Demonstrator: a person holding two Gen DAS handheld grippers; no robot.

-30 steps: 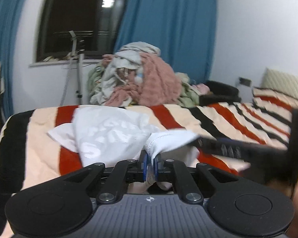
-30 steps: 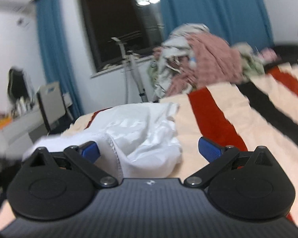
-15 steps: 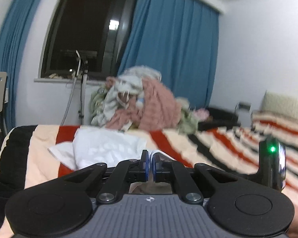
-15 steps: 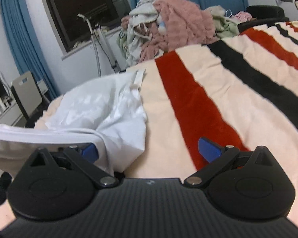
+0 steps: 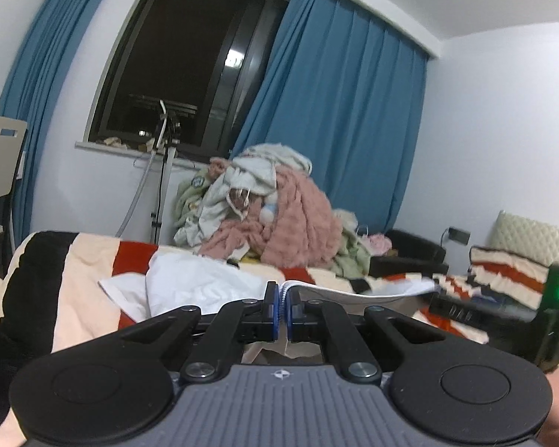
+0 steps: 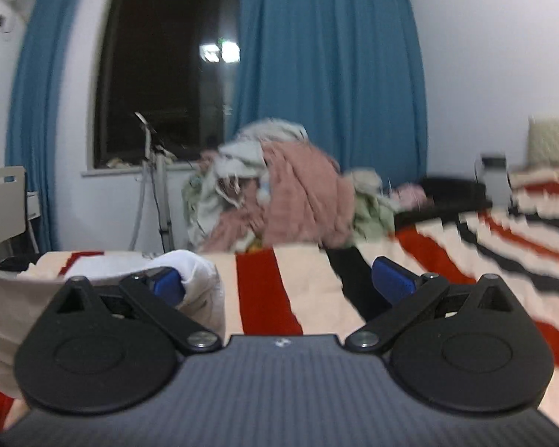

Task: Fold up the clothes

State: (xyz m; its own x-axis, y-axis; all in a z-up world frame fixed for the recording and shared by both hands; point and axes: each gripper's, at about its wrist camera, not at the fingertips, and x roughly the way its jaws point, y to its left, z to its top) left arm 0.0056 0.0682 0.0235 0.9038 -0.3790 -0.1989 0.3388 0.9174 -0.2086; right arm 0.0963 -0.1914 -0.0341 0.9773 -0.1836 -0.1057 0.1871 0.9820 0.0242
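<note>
A white garment [image 5: 197, 283] lies crumpled on the bed's striped cover [image 5: 85, 260]. My left gripper [image 5: 282, 309] is shut on its hem. From there the hem [image 5: 372, 289] stretches taut to the right, towards the right gripper's housing with a green light [image 5: 557, 309]. In the right wrist view my right gripper [image 6: 279, 283] stands wide open over the striped cover [image 6: 264, 290]. White cloth [image 6: 195, 270] drapes over its left fingertip [image 6: 167, 284] and hangs down at the left edge [image 6: 3, 309]. Its pads press on nothing.
A tall heap of pink, white and green clothes [image 5: 268, 212] is piled at the bed's far side, below blue curtains [image 5: 335, 111] and a dark window [image 5: 190, 67]. A metal stand [image 5: 164, 171], a chair [image 5: 0, 164] at the left and a black seat [image 5: 410, 253] also show.
Both grippers have risen and the views have levelled towards the window. The left gripper keeps its hold on the hem, which is now pulled out rightwards. The right jaws have stayed wide.
</note>
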